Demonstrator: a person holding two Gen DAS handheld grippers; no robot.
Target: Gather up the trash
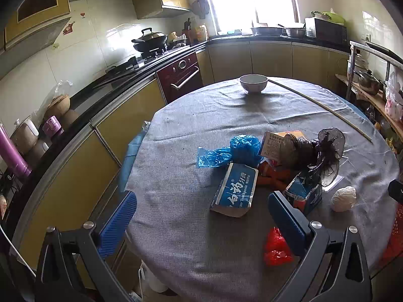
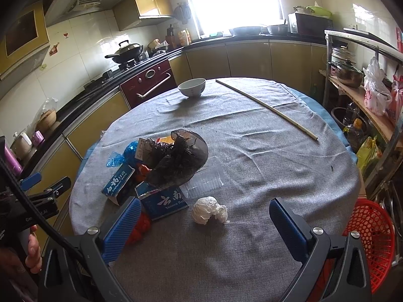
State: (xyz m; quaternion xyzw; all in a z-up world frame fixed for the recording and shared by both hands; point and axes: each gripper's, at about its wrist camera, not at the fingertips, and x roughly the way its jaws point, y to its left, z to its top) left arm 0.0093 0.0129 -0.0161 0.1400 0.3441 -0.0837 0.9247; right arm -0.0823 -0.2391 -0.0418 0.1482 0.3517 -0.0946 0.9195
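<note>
Right wrist view | both hand-held grippers were held spread, empty | trash pile and tissue remained uncollected on counter | red basket seen alongside

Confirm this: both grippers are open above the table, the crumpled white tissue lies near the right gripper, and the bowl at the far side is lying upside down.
Wrong on one point: the bowl stands upright, its open rim facing up, as the right wrist view shows. The rest holds: the left gripper and right gripper are open above the table, and the tissue lies near the right gripper.
</note>
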